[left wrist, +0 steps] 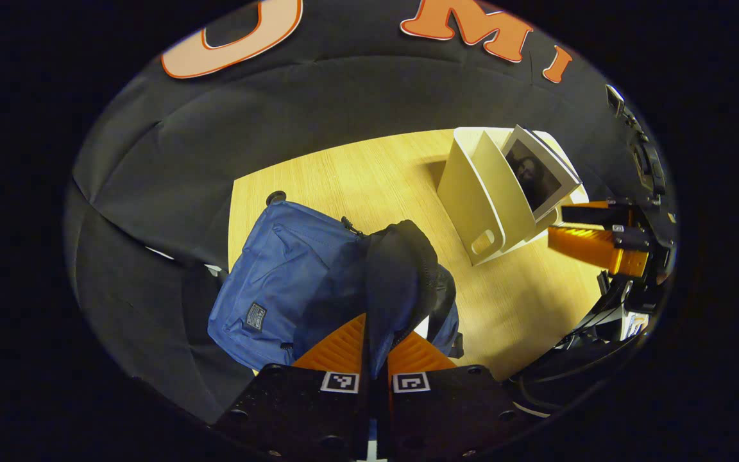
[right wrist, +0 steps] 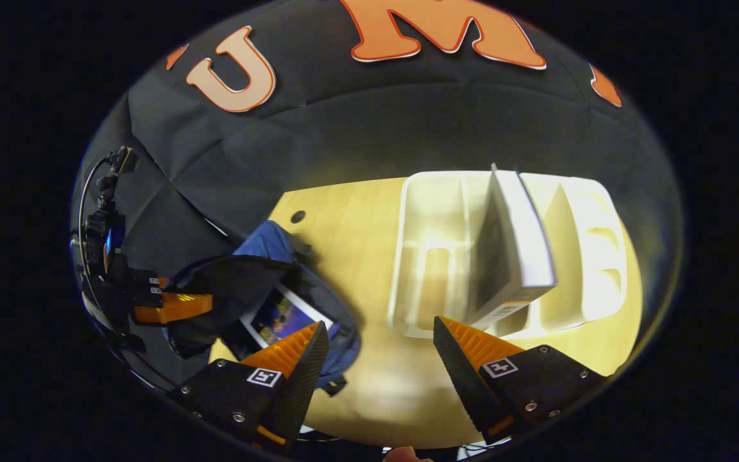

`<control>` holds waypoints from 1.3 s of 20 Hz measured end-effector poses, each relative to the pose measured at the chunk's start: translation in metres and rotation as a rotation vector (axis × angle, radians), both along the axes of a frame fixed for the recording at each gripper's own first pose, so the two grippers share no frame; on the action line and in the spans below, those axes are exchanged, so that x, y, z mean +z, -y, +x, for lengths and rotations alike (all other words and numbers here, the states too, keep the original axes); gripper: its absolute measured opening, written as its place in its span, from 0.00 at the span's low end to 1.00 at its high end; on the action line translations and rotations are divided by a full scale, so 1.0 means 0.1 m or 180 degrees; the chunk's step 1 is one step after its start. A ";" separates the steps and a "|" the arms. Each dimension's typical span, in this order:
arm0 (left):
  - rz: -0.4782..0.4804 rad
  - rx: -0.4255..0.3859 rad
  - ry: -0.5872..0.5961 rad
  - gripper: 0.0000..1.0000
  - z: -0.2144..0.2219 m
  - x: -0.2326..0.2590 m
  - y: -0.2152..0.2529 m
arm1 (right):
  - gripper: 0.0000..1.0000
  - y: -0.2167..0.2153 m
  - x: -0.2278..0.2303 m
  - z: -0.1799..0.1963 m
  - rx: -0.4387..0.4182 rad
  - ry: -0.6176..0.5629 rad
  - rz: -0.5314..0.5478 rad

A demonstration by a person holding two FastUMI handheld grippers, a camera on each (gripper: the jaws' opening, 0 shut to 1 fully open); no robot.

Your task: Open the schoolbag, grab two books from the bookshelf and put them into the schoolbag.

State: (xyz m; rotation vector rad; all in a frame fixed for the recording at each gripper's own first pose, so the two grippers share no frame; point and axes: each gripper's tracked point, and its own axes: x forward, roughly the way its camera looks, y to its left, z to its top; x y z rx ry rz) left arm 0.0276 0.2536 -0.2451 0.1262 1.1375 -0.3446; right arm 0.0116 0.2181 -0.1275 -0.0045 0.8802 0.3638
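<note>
The schoolbag (left wrist: pixel 286 282) is lying on the wooden table (left wrist: pixel 369 173), near its left edge, and it is blue. Its dark flap (left wrist: pixel 401 276) is pinched between the two fingers of the left gripper (left wrist: pixel 376 353) and is held up, so the mouth of the bag is kept open. In the right gripper view, one book (right wrist: pixel 283 317) is seen already inside the open bag. So the bag is judged to be open and the first book put away — about half the job is done.

The right gripper (right wrist: pixel 379 343) is held with its fingers wide apart and nothing between them. It is pointed at the white bookshelf (right wrist: pixel 433 256), which stands on the far right part of the table. One book (right wrist: pixel 510 250) is left there, leaning in a slot.

Things that could go wrong:
- The flap could slip out of the left fingers, because it is soft cloth. Then the bag would fall shut.
- The leaning book could be pushed over if it is bumped by one finger before it is gripped.
- The light bookshelf could be dragged along if the book is pulled at a slant.

Counted: one schoolbag, one bookshelf, two books — one in the bag, one on the shelf — and two grippers.
</note>
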 end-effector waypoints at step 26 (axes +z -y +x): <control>-0.0255 0.0171 -0.0164 0.05 -0.06 -0.08 0.04 | 0.98 0.87 -0.06 1.13 -0.0286 -0.1338 -0.0722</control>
